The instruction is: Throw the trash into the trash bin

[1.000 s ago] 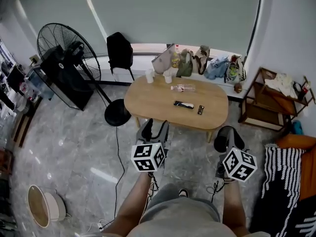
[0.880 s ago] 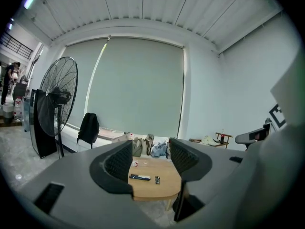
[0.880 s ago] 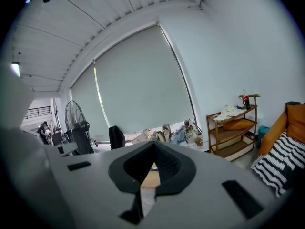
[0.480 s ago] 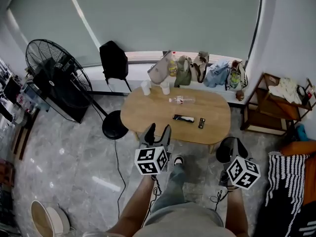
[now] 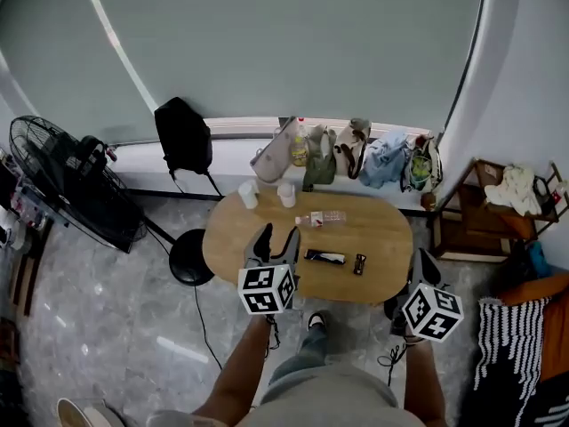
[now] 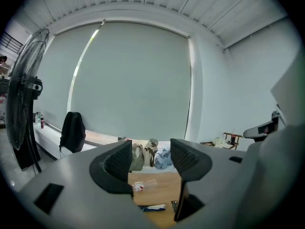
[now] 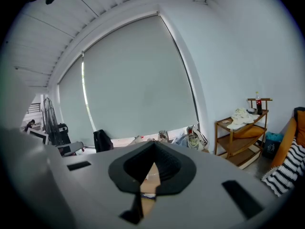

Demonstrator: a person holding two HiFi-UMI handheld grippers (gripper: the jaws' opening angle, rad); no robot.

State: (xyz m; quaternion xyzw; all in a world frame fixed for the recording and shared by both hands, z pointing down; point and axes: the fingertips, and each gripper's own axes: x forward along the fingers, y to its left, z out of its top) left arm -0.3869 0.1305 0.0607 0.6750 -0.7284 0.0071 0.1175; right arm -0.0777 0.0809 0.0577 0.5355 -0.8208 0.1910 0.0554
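Here both arms (image 5: 242, 374) stretch fwd toward table (image 5: 384, 245); left tongs (image 5: 274, 237) gape empty, right tongs (image 5: 419, 262) pinched together (nothing held)

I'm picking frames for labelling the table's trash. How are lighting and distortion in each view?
Head view: soft, even daylight through the blind, pale glints on the floor, straight edges bowed. Left gripper view: fisheye, black corners; the open left claw masks part of the table. Right gripper view: same fisheye; the shut right claw hides nearly all of it.
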